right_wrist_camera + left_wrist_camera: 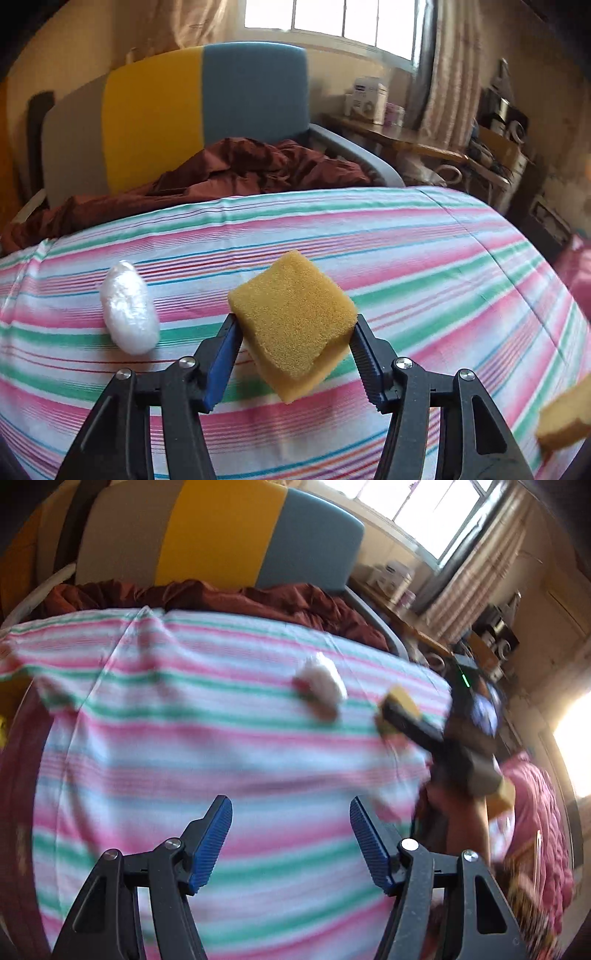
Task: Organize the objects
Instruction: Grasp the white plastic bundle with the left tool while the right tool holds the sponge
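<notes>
My right gripper (295, 321) is shut on a yellow sponge (291, 314), which bulges and tilts between the blue pads, held just above the striped bed sheet (424, 258). To its left a white plastic-wrapped bundle (129, 306) lies on the sheet. A second yellow sponge (565, 421) shows at the lower right edge. In the left wrist view my left gripper (290, 801) stands open over the sheet (184, 738) with nothing between its fingers. That blurred view also shows the white bundle (321, 681) and, further right, the sponge (400, 701) in the right gripper.
A crumpled maroon quilt (240, 170) lies at the head of the bed against a yellow and blue headboard (207, 110). A wooden desk (406, 140) with boxes stands at the right under the window. A pink padded garment (539, 812) is beside the bed.
</notes>
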`<act>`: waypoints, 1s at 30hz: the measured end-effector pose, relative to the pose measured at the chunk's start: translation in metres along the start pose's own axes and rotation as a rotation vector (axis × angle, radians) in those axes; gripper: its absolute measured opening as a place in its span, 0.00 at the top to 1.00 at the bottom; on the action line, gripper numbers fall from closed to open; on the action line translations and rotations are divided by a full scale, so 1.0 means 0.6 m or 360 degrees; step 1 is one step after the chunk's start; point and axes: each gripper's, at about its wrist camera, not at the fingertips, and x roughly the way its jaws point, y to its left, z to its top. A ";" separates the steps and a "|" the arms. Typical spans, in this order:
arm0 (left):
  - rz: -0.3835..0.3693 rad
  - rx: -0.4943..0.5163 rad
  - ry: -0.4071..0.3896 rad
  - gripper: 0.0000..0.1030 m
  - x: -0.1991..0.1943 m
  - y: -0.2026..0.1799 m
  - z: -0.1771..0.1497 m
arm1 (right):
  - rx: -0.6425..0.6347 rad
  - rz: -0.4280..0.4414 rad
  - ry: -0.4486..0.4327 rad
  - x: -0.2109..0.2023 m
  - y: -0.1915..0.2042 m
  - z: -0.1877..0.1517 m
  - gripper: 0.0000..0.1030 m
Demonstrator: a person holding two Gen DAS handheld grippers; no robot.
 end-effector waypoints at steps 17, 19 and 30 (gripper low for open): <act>0.0013 0.0040 -0.0011 0.35 0.199 -0.078 0.148 | 0.0123 0.0007 0.0056 0.014 -0.021 -0.008 0.41; 0.0019 0.0058 0.0021 0.35 0.220 -0.082 0.153 | 0.0119 0.0004 0.0058 0.014 -0.020 -0.009 0.41; 0.0090 0.0213 -0.0114 0.68 0.243 -0.077 0.137 | 0.0099 -0.0019 0.0052 0.014 -0.017 -0.011 0.40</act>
